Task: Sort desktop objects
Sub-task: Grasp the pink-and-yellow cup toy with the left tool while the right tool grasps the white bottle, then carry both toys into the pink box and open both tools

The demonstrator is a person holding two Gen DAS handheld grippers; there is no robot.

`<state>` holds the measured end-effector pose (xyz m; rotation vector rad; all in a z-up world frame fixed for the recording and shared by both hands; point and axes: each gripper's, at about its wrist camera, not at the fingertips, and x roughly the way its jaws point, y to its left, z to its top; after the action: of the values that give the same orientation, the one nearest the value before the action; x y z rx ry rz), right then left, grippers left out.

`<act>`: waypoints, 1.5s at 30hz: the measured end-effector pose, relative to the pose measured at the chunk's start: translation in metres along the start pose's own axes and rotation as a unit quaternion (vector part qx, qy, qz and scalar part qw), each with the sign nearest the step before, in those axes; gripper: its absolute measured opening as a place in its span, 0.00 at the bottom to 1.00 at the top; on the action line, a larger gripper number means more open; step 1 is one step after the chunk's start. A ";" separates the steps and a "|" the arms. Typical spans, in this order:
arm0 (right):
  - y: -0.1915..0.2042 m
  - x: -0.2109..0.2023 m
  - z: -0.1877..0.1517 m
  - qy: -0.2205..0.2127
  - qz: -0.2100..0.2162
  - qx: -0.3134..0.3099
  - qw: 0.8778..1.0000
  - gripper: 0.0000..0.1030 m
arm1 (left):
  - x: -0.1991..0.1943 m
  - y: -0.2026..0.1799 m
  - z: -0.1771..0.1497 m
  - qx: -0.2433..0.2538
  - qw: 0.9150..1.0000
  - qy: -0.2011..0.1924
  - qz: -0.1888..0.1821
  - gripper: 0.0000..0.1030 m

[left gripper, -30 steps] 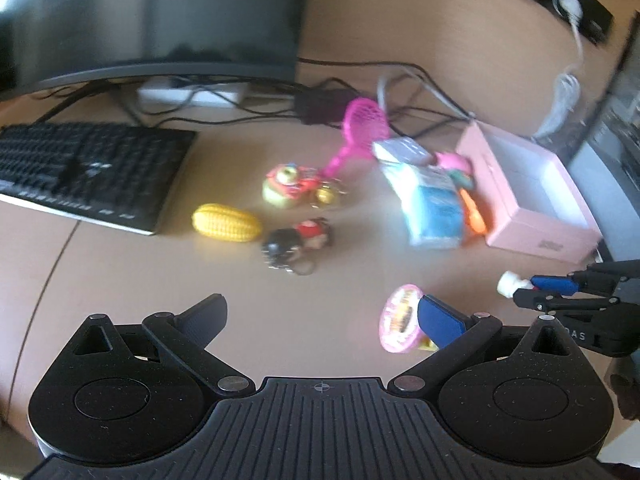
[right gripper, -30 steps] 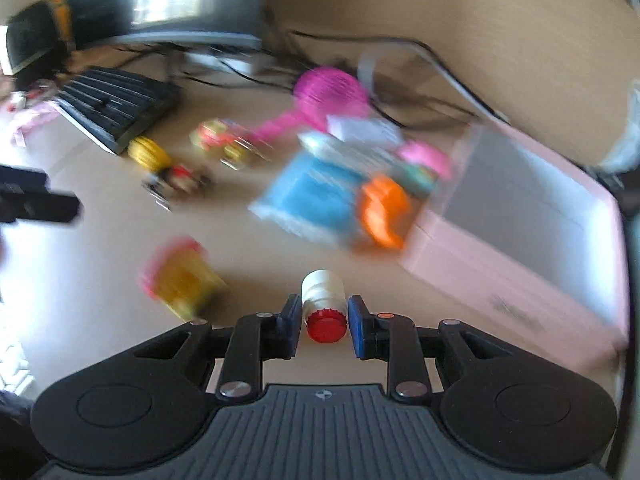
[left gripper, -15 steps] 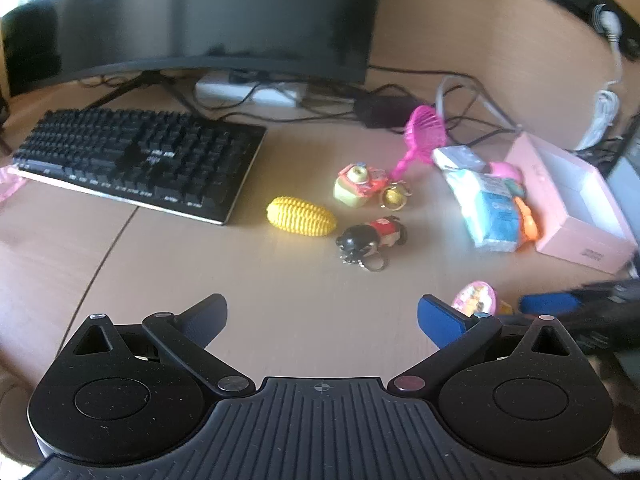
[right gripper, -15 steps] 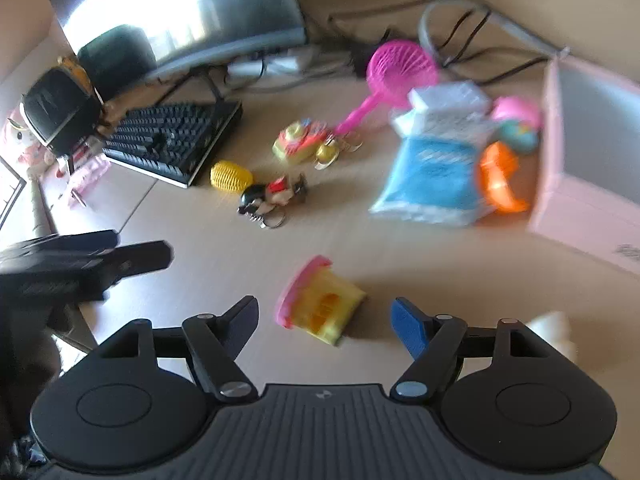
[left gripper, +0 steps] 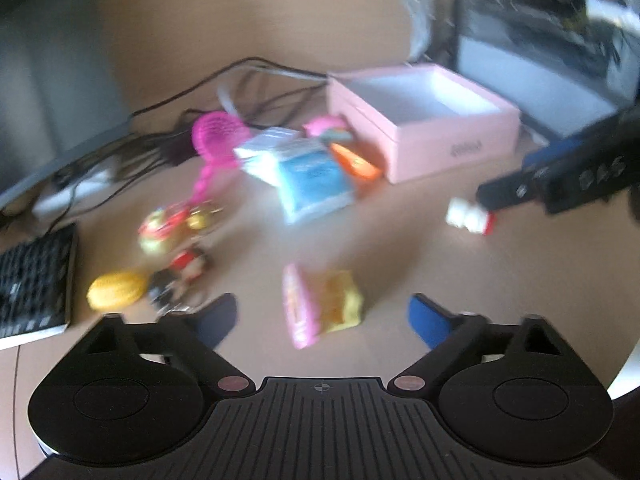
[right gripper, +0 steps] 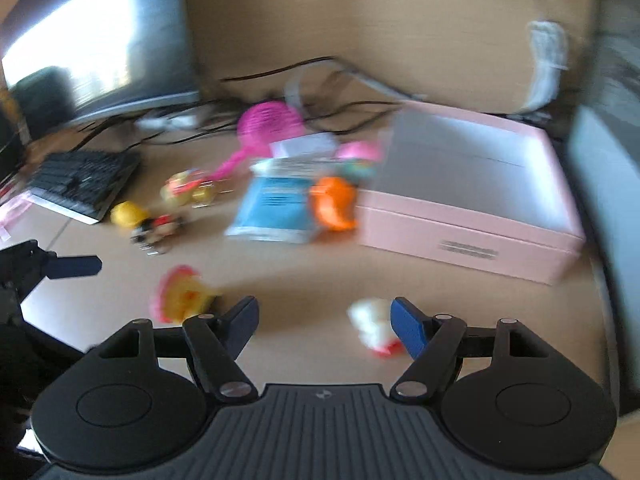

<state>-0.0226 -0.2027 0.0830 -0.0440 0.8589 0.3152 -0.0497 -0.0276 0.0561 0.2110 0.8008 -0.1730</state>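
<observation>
Both views are blurred by motion. My left gripper [left gripper: 322, 316] is open and empty; a pink-and-yellow toy [left gripper: 320, 306] lies on the desk between its fingers. My right gripper [right gripper: 324, 320] is open and empty; a small white bottle with a red cap [right gripper: 374, 326] lies on the desk just inside its right finger. The bottle also shows in the left wrist view [left gripper: 470, 218], below the right gripper's fingers [left gripper: 516, 190]. An open pink box [right gripper: 472, 196] stands at the right, also in the left wrist view [left gripper: 424, 140].
A blue packet [right gripper: 276, 206], an orange toy [right gripper: 334, 204], a pink scoop [right gripper: 266, 128], keychain figures [right gripper: 158, 230] and a yellow corn toy [left gripper: 116, 290] lie on the desk. A keyboard [right gripper: 80, 184], monitor [right gripper: 92, 48] and cables [right gripper: 320, 76] are behind.
The right gripper opened and let go of the white bottle, which now lies on the desk. The left gripper swung right toward the pink-and-yellow toy and the box.
</observation>
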 end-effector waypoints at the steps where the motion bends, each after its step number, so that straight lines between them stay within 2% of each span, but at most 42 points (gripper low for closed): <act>1: -0.008 -0.002 -0.003 0.000 -0.010 0.008 1.000 0.71 | 0.008 -0.005 0.001 0.007 1.000 0.008 0.008 0.81; 4: -0.018 -0.003 -0.015 0.003 -0.033 0.020 0.999 0.71 | 0.028 -0.008 0.003 0.001 0.999 0.034 0.034 0.76; 6: -0.017 -0.004 -0.024 0.003 -0.043 0.011 0.999 0.71 | 0.034 -0.004 0.003 -0.010 0.998 0.044 0.036 0.64; 7: -0.015 -0.004 -0.027 0.002 -0.048 0.002 0.999 0.71 | 0.034 -0.002 0.004 -0.011 0.998 0.044 0.034 0.50; 8: -0.012 -0.004 -0.031 0.000 -0.053 -0.011 0.999 0.71 | 0.032 -0.001 0.003 -0.011 0.999 0.041 0.034 0.47; 11: -0.002 0.001 -0.039 -0.012 -0.079 -0.056 0.995 0.66 | 0.022 -0.001 0.004 0.000 0.999 0.023 0.032 0.46; 12: 0.000 0.005 -0.040 -0.014 -0.083 -0.070 0.994 0.56 | 0.018 0.000 0.004 0.002 0.999 0.021 0.030 0.46; 13: 0.002 0.009 -0.039 -0.011 -0.081 -0.077 0.994 0.51 | 0.014 0.001 0.004 0.004 0.999 0.020 0.029 0.46; 18: 0.010 0.038 -0.031 -0.007 -0.077 -0.105 0.991 0.50 | 0.002 0.009 -0.004 -0.009 0.999 0.036 0.022 0.46; 20: 0.011 0.047 -0.028 -0.004 -0.075 -0.113 0.991 0.45 | -0.003 0.013 -0.007 -0.015 0.999 0.040 0.018 0.46; 23: 0.008 0.062 -0.020 0.012 -0.072 -0.108 0.991 0.39 | -0.008 0.022 -0.011 -0.029 0.998 0.048 0.015 0.46; 24: 0.005 0.066 -0.018 0.024 -0.068 -0.103 0.992 0.28 | -0.009 0.025 -0.010 -0.034 0.998 0.051 0.014 0.46; 25: 0.003 0.067 -0.016 0.034 -0.062 -0.097 0.993 0.24 | -0.010 0.027 -0.010 -0.038 0.998 0.053 0.011 0.46; 28: -0.005 0.054 -0.012 0.053 -0.032 -0.074 0.995 0.24 | -0.018 0.031 -0.002 -0.038 0.998 0.050 -0.004 0.46; 30: -0.011 0.030 -0.005 0.055 -0.009 -0.060 0.997 0.24 | -0.026 0.033 0.012 -0.035 0.998 0.040 -0.025 0.46; 32: -0.018 -0.005 0.007 0.037 0.005 -0.052 0.998 0.24 | -0.038 0.033 0.031 -0.029 0.998 0.015 -0.050 0.46; 34: -0.025 -0.044 0.024 -0.007 -0.003 -0.053 0.999 0.24 | -0.053 0.032 0.057 -0.014 0.997 -0.027 -0.070 0.46; 36: -0.036 -0.082 0.042 -0.063 -0.025 -0.044 0.997 0.24 | -0.064 0.026 0.088 0.007 0.993 -0.073 -0.090 0.46; 39: -0.052 -0.126 0.064 -0.140 -0.061 -0.020 0.988 0.24 | -0.066 0.015 0.125 0.035 0.985 -0.116 -0.122 0.46; 42: -0.064 -0.143 0.073 -0.178 -0.090 0.002 0.980 0.24 | -0.049 -0.002 0.157 0.065 0.979 -0.141 -0.130 0.46; 45: -0.073 -0.137 0.074 -0.180 -0.110 0.022 0.977 0.24 | -0.015 -0.014 0.181 0.072 0.979 -0.128 -0.143 0.46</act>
<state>-0.0297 -0.2950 0.2278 -0.0396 0.4948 0.0901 0.0618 -0.0855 0.1875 0.2048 0.5586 -0.5199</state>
